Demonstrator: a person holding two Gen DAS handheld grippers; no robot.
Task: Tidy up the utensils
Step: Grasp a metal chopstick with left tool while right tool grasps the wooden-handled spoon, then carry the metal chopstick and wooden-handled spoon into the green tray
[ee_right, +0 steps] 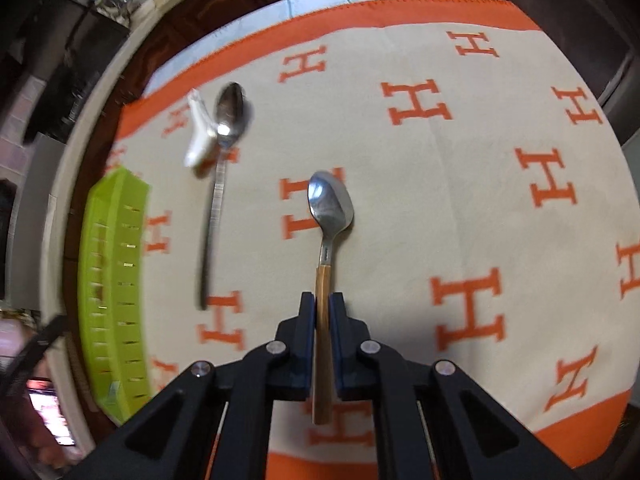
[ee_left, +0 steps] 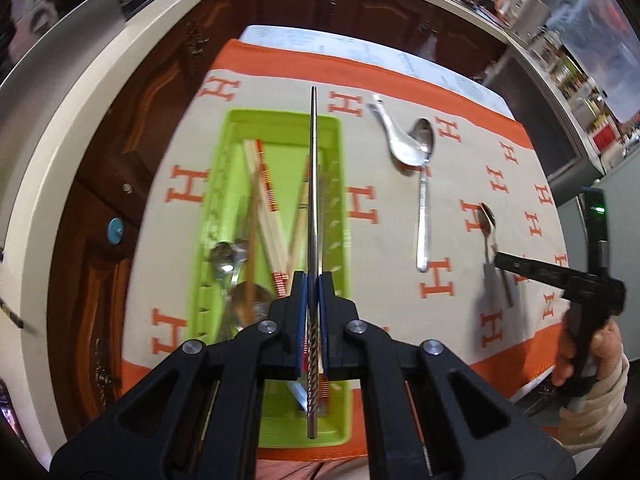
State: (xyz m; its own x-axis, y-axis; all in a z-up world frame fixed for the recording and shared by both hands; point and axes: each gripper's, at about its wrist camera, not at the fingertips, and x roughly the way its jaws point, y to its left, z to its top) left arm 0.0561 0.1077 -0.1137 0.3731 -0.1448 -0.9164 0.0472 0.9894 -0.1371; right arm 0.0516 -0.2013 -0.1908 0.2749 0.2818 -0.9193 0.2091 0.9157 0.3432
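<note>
The landmark here is the green tray (ee_left: 280, 128) on the cloth (ee_right: 440, 184) with orange letters.

Nearest in the left wrist view, the left gripper (ee_left: 313, 280) is closed narrow on a metal chopstick (ee_left: 314, 184). It pinches the twisted part near the thick end, so the long thin part points forward, directly above the tray and along its length. I judge it is held this way so that it can go down flat into the tray without catching the tray wall. It hangs above the tray; I cannot tell how high.

Inside the tray lie already some spoons (ee_left: 230, 258) at the near left side and several light chopsticks (ee_left: 266, 200) with red stripes, crossing in the middle. So the sorting seems well advanced.

To the right of the tray, the right gripper (ee_right: 322, 300) is closed on the wooden handle of a spoon (ee_right: 330, 204). It grips the handle about in the middle, the bowl pointing away. The spoon looks just above the cloth or touching it; I cannot say which. The handle is probably chosen because it is straight and easy to pinch.

Farther from the tray, still on its right, a long metal spoon (ee_right: 218, 184) lies on the cloth, and a white ceramic spoon (ee_right: 200, 136) touches it near the bowl. These two wait for their turn.
</note>
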